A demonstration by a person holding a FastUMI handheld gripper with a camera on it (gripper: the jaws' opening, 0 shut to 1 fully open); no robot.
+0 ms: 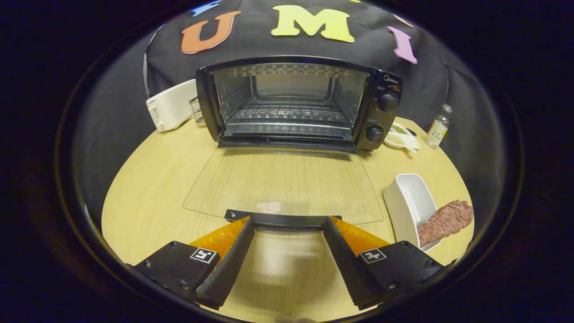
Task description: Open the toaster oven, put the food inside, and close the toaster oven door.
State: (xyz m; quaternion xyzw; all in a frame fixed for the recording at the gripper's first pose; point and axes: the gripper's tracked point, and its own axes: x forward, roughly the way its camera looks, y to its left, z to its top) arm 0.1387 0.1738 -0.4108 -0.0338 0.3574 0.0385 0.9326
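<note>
**Door down, food not yet fetched**

The gripper (pixel 288 224) hung with its fingers spread wide and empty, their tips just at the handle (pixel 282 218) of the glass door (pixel 282 184), which lay flat on the wooden table (pixel 148 197). Opening looked finished; fetching the food seemed next, calling for a swing to the right. The meat (pixel 446 220) rested in a white dish (pixel 410 202), off to the right of the fingers, apart from them. Beyond, the toaster oven (pixel 298 103) stood open, its rack (pixel 287 114) bare.
</note>
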